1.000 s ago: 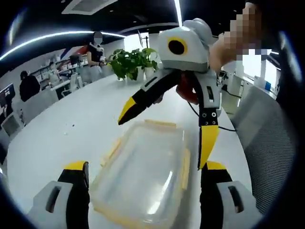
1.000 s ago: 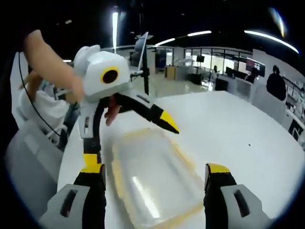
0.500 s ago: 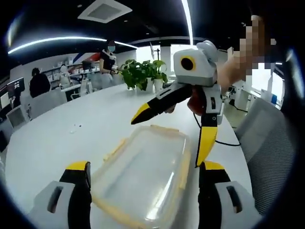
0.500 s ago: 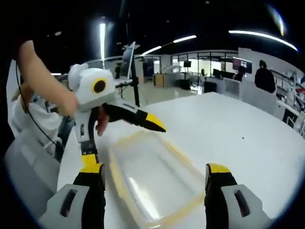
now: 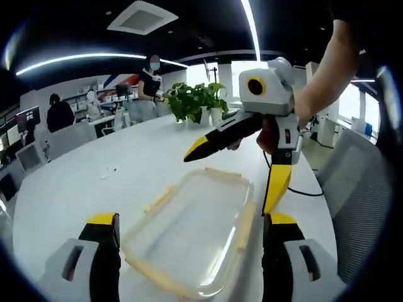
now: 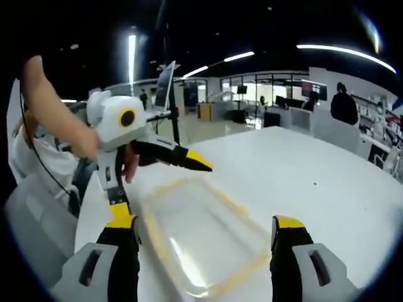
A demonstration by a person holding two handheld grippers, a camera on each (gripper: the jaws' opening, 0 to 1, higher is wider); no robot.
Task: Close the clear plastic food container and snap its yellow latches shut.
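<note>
White table [image 5: 82, 182] carries the clear container [image 5: 192, 236], lid on, yellow latches [image 5: 244, 220] along its edges. Left gripper [image 5: 189, 251] and right gripper [image 6: 204, 251] both hover over it with jaws spread wide, empty. Plants [image 5: 195, 100] stand beyond.

The near end of the clear container [image 5: 189, 236] runs off the bottom edge in the left gripper view, and in the right gripper view [image 6: 204, 236] its near corner is lost the same way. Whether its yellow latches [image 5: 244, 225] are snapped down cannot be told through the glare. Each view's own tool is cut off below its jaws.
</note>
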